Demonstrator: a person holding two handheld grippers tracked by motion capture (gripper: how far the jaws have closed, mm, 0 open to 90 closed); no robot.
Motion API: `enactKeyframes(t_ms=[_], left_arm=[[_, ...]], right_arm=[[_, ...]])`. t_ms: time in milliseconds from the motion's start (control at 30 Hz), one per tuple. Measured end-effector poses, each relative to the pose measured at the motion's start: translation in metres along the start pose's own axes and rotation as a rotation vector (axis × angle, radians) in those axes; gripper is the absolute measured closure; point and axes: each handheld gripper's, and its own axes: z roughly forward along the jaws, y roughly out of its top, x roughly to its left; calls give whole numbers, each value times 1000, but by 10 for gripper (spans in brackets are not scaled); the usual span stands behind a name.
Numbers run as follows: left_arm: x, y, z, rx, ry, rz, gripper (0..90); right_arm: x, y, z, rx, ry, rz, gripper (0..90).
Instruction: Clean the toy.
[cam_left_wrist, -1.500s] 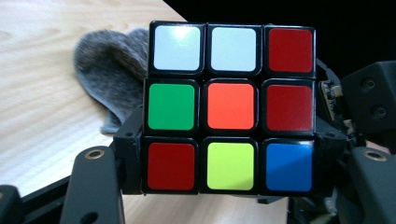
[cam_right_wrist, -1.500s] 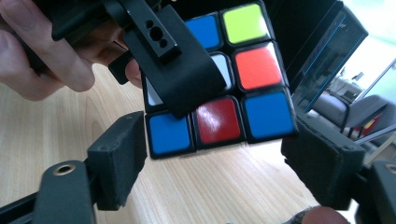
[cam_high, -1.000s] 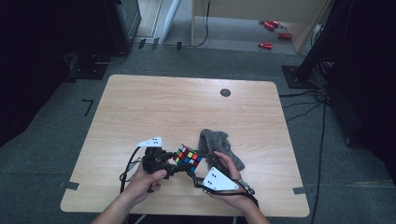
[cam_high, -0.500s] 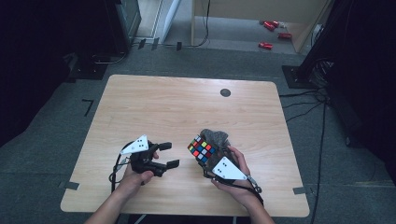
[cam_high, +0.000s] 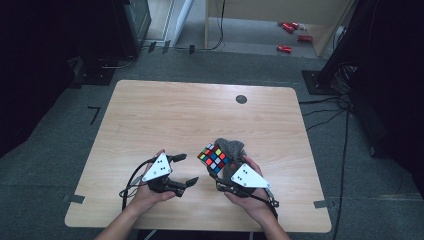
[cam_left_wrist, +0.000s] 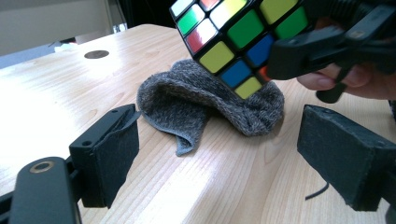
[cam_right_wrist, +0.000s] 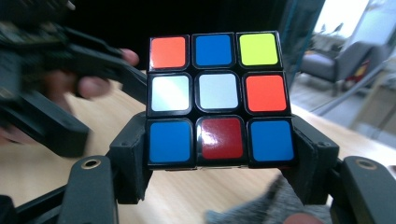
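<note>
While right gripper (cam_high: 220, 172) clamps cube (cam_high: 213, 156) aloft, left gripper (cam_high: 184, 170) level, just opened, empty.

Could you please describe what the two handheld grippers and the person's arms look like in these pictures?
Both grippers, left and right, are black, each topped by a pale grey three-cornered plate marked with small dark dots. A thin black cable trails from each. In the left gripper view, the square jaws carry dark, felt-like pads and a brass-coloured pivot screw. The forearms are bare, with no sleeves or gloves.
</note>
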Motion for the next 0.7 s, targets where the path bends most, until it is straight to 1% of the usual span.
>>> enactKeyframes(t_ms=[67,167,267,367,400,467,533,633,700], left_arm=[[-3,0,1,4,6,18,130],[-8,1,3,20,32,66,128],[-15,1,6,31,71,119,122],[-21,0,9,27,122,174,123],[-23,-1,9,19,142,198,125],[-27,-1,11,11,172,228,139],[-29,-2,12,7,188,253,142],[-33,-4,15,11,213,285,144],[-34,-4,15,10,230,308,151]], right_arm=[[3,4,0,5,28,22,343],[8,7,1,13,62,57,343],[10,9,2,26,84,95,343],[12,9,3,46,106,138,343],[13,9,3,56,111,148,343],[16,8,5,71,117,155,343],[19,9,7,86,125,161,343],[22,9,9,102,136,194,343],[25,9,10,115,135,202,343]])
